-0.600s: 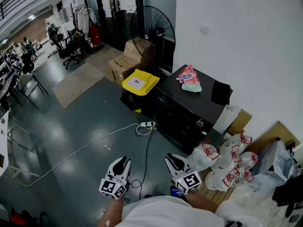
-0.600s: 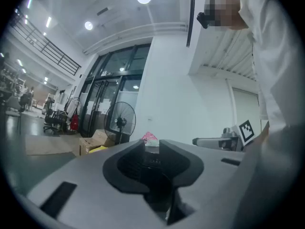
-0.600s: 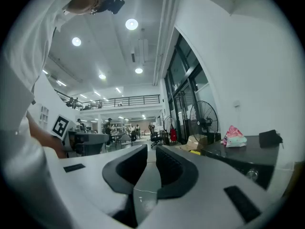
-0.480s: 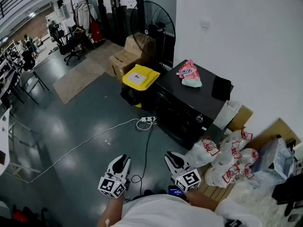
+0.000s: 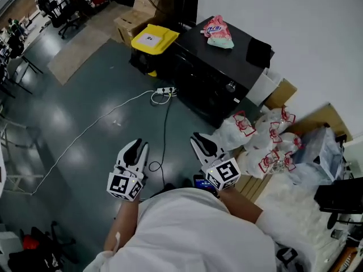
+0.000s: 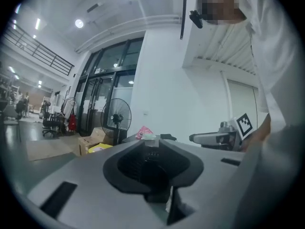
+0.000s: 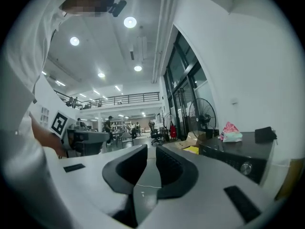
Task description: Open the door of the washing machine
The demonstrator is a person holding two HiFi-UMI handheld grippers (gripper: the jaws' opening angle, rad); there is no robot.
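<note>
The black washing machine [image 5: 199, 84] stands by the white wall at the top of the head view, with its front toward the floor and a pink detergent bag [image 5: 215, 32] on top. In the right gripper view the washing machine [image 7: 238, 157] shows at the right with a round knob. Both grippers hover close to my body, far from the machine. My left gripper [image 5: 135, 150] [image 6: 151, 144] has its tips together with nothing held. On my right gripper [image 5: 201, 143] [image 7: 151, 149] a narrow empty gap shows between the pads.
A yellow-lidded bin [image 5: 154, 38] stands left of the machine. A power strip [image 5: 164, 89] and its white cable [image 5: 91, 129] lie on the grey floor ahead. White plastic bags [image 5: 266, 135] pile up at the right. A standing fan [image 6: 116, 120] is behind the bin.
The head view has tipped down and drawn nearer: the machine now sits higher in the picture. Both grippers show higher and larger, still side by side.
</note>
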